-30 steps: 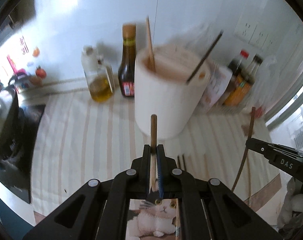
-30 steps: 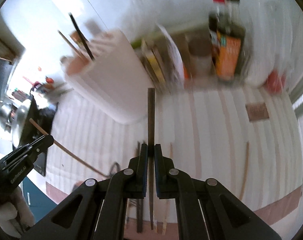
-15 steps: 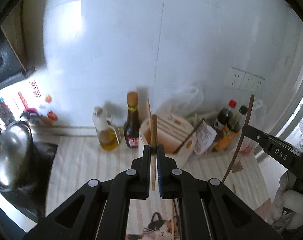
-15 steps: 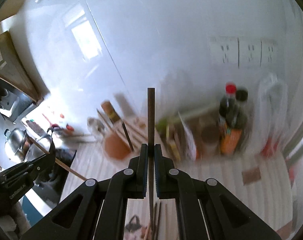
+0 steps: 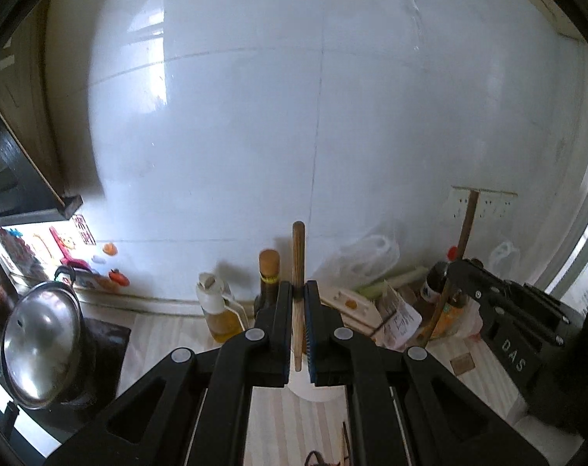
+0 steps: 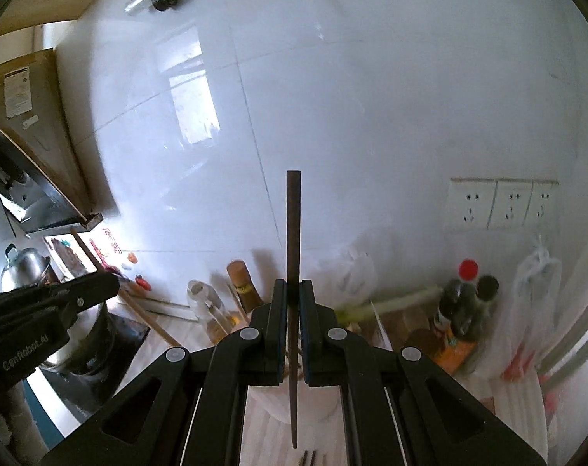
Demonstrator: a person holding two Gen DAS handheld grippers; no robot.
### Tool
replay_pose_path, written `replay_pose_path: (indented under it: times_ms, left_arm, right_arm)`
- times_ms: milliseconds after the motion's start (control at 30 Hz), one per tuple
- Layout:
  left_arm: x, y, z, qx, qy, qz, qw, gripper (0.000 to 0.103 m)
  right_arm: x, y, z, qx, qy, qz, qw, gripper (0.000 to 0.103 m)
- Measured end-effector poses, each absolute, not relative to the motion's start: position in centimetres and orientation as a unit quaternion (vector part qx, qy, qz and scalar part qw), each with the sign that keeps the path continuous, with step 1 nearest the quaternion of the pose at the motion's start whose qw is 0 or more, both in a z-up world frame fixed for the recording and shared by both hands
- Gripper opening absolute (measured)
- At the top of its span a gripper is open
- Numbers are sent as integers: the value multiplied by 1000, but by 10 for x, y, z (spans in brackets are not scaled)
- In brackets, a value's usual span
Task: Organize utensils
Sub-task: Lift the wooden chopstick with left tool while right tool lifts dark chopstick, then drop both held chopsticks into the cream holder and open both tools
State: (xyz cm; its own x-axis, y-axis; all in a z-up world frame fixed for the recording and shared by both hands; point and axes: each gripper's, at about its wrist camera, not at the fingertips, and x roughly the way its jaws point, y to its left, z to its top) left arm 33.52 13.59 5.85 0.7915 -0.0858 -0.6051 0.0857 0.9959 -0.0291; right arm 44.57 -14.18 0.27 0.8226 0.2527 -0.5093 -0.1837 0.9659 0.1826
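Both grippers are now seen lifted well above the striped counter (image 5: 169, 334), whereas one second ago they were close to it, with the white utensil holder filling much of each view. In the left wrist view the left gripper (image 5: 298, 326) is clenched on a light wooden chopstick (image 5: 298, 256), which is held upright between the jaws; its top end stands against the white tiled wall (image 5: 294, 116), and its lower end is seen just below the pads. In the right wrist view the right gripper (image 6: 293, 326) is clamped on a dark chopstick (image 6: 293, 233), also upright, with a long part of it above the jaws and its thin tip hanging below them.

The white utensil holder (image 5: 313, 388) is now seen only partly, low in the picture and behind the fingers, between the oil bottle (image 5: 220, 318) and the paper packets (image 5: 399, 318). In the right wrist view the same holder (image 6: 294, 400) lies under the hanging tip of the dark chopstick, but whether the tip is above the opening cannot be told. More chopsticks (image 6: 309, 458) are left lying on the counter at the bottom edge.

It is judged that both chopsticks are picked up and raised, and that the next step is to lower them into the holder. The tips must be guided into the opening with care, because the sticks are thin and can turn in the pads.
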Motion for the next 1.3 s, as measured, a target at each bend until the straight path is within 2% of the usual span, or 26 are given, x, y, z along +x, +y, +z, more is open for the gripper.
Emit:
replay_pose_path:
  times_ms: [467, 767, 1100, 1300]
  left_arm:
    - [372, 156, 73, -43, 300, -27, 953, 3]
    - [398, 157, 60, -53, 321, -38, 945, 3]
    - [421, 150, 49, -51, 336, -61, 939, 4]
    - [411, 145, 57, -60, 338, -89, 935, 4]
  right_arm:
    - [462, -135, 6, 113, 229, 109, 961, 6]
    - [489, -140, -13, 156, 212, 86, 961, 6]
    - [511, -135, -49, 144, 211, 88, 963, 6]
    - [508, -140, -53, 149, 206, 88, 963, 6]
